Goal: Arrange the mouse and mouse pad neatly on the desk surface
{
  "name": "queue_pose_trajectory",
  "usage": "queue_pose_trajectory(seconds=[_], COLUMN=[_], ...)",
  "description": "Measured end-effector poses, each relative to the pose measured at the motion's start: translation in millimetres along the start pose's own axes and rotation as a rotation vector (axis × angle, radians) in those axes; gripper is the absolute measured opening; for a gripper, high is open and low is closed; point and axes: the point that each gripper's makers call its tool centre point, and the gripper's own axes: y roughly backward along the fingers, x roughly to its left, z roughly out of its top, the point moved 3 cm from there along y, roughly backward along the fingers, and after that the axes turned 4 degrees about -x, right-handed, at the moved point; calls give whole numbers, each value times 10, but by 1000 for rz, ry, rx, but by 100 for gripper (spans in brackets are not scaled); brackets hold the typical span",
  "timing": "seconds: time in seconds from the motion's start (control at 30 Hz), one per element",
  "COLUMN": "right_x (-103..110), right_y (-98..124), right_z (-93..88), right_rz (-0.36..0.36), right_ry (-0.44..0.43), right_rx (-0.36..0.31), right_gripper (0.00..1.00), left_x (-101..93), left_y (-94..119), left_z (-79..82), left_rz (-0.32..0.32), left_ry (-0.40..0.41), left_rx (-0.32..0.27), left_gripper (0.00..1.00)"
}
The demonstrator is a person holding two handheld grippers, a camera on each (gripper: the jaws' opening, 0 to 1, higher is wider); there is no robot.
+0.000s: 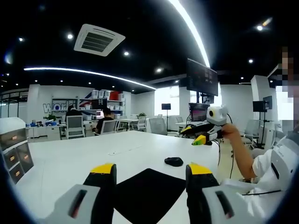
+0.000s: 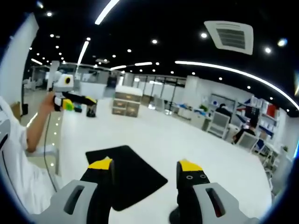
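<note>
Both claws released, empty: left claw over pad, mouse just beyond; right claw should grab mouse low, square.

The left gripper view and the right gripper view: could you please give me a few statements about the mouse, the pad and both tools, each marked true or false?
1. The flat black rectangular mouse pad lies on the white desk. True.
2. The small black computer mouse sits on the pad. False: it rests on the bare desk, apart from the pad.
3. The left tool grips the mouse. False: its jaws stand open with nothing between them.
4. The right tool is open above the desk. True.
5. A person's hand holds the right tool up above the desk's edge. True.
</note>
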Motion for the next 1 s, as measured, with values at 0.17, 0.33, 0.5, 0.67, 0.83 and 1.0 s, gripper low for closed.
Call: queue_pose_trajectory(seconds=[0.17, 0.33, 0.5, 0.67, 0.83, 1.0], right_x=[-95, -88, -102, -108, -198, -380], right_y=[-6, -45, -85, -122, -197, -275], right_z=[73, 96, 169, 193, 39, -129], right_rz=[-5, 39, 63, 79, 86, 64], right_ry=[29, 24, 7, 43, 78, 41], right_rx=[48, 86, 117, 162, 281, 340], right_gripper=[52, 53, 54, 53, 53, 53], left_x=[3, -10, -19, -12, 7, 5], left_y=[-6, -4, -10, -4, 0, 11], left_z=[-13, -11, -27, -13, -16, -8], left_rz=[-3, -8, -14, -15, -11, -12], left_ry=[3, 3, 7, 10, 17, 16], left_rx=[2, 0, 4, -2, -5, -9], left_gripper=[60, 60, 60, 60, 60, 60])
